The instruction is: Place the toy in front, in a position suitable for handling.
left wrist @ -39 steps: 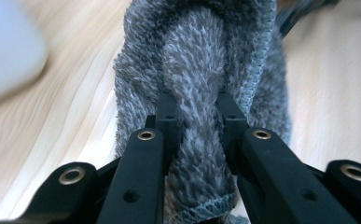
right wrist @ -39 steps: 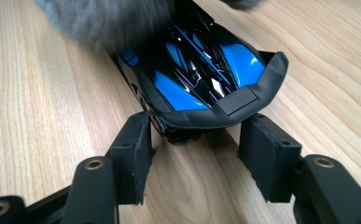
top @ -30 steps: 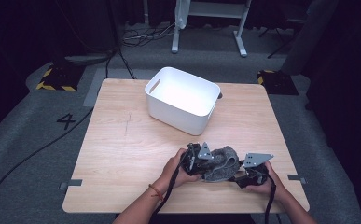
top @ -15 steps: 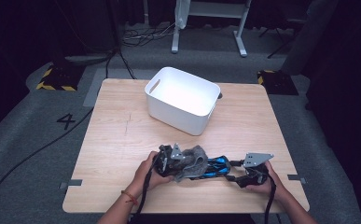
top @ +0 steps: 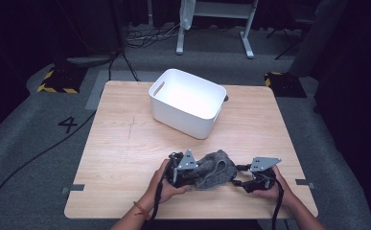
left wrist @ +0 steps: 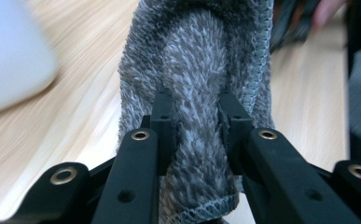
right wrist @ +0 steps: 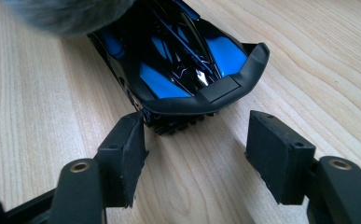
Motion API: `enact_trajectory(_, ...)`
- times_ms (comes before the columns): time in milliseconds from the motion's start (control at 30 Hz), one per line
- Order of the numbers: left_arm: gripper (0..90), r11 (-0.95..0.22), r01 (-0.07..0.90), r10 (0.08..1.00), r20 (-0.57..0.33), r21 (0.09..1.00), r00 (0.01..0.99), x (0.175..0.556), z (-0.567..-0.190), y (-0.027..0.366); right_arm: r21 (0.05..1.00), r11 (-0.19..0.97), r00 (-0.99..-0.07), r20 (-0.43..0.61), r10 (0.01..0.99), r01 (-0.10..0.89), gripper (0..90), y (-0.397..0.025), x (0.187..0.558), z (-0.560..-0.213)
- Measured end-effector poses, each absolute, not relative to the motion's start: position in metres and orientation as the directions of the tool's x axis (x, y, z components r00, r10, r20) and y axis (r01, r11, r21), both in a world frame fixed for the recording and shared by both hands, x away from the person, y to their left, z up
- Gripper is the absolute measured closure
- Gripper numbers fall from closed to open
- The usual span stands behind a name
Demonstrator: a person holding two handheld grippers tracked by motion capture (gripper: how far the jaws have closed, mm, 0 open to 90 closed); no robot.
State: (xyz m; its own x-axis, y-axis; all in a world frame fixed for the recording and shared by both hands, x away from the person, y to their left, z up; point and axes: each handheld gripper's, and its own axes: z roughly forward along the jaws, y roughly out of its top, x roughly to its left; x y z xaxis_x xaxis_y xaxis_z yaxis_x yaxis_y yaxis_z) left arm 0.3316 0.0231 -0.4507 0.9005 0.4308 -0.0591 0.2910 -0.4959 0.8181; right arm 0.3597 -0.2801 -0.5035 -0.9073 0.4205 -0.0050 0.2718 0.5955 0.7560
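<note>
Left claw [left wrist: 194,119]: jaws clamped on a fold of the grey fuzzy cloth [left wrist: 201,70], pile bulging between the pads. In the high view the left claw [top: 187,168] sits at the near edge of the tabletop [top: 125,143], with the cloth [top: 216,168] bunched just to its right.

Right claw [right wrist: 201,149]: jaws apart, holding nothing, one pad touching or nearly touching the rear of the blue-and-black toy car [right wrist: 178,60]. The car rests on the tabletop, nose end under the cloth's edge.

Change over the last half second: the left claw has swept back to the right, carrying the cloth with it, so that the cloth now covers most of the car, which lay more exposed before. The right claw [top: 250,182] has held its place.

Judgement: this looks like a wiping stroke over the car, cloth passing back and forth. White bin [top: 187,103] stands farther back, untouched, well apart from both claws.
</note>
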Motion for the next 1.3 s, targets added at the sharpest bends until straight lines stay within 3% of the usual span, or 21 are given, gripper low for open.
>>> enact_trajectory(200,71.9,-0.594,0.285,0.430,-0.002,0.752,0.903,0.328,-0.471,0.003,0.756,0.595,-0.907,-0.006,0.422,0.272,38.2,-0.280,0.360,-0.503)
enact_trajectory(433,72.0,-0.650,0.282,0.423,0.028,0.705,0.906,0.320,-0.476,0.028,0.756,0.596,-0.907,-0.006,0.422,0.272,38.3,-0.280,0.360,-0.503)
enact_trajectory(667,72.1,-0.641,0.360,0.498,0.010,0.678,0.867,0.312,-0.487,0.065,0.755,0.599,-0.910,-0.009,0.415,0.265,38.0,-0.280,0.359,-0.503)
enact_trajectory(800,71.5,-0.635,0.373,0.522,0.019,0.676,0.853,0.315,-0.487,0.076,0.726,0.647,-0.932,-0.025,0.362,0.232,26.7,-0.277,0.357,-0.499)
enact_trajectory(933,69.6,-0.639,0.370,0.537,0.047,0.675,0.842,0.320,-0.487,0.080,0.723,0.658,-0.926,-0.064,0.371,0.213,17.9,-0.268,0.358,-0.490)
enact_trajectory(1133,69.6,-0.619,0.403,0.573,0.037,0.675,0.819,0.332,-0.489,0.087,0.739,0.648,-0.933,-0.078,0.351,0.182,16.2,-0.256,0.366,-0.478)
enact_trajectory(1300,69.8,-0.610,0.418,0.590,0.034,0.673,0.807,0.340,-0.492,0.090,0.748,0.637,-0.949,-0.031,0.314,0.187,16.0,-0.247,0.379,-0.476)
